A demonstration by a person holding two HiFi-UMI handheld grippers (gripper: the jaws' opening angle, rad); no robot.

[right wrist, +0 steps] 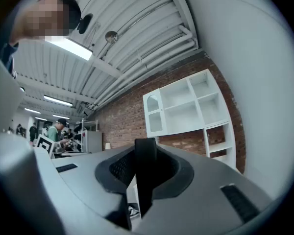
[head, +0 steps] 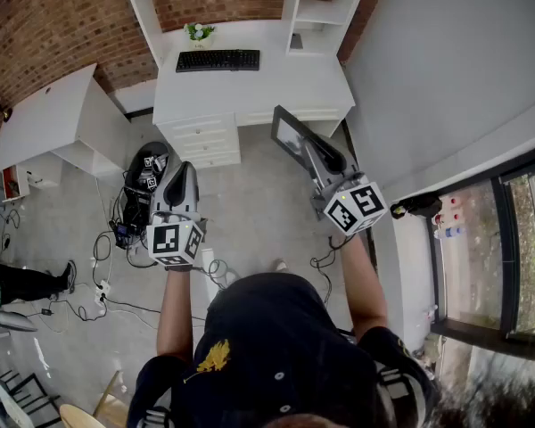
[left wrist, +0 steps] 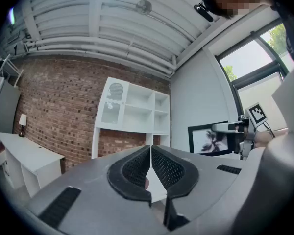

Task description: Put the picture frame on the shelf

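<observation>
Open shelf (head: pixel 325 12) bays — keyboard (head: pixel 218 60); plant (head: pixel 198 32) below

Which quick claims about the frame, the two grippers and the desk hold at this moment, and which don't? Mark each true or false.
The right gripper is shut on the picture frame. True.
The left gripper holds something too. False: its jaws are together with nothing between them.
A keyboard and a small plant are on the white desk. True.
The picture frame has already been set down. False: it is in the air, short of the shelf.
</observation>
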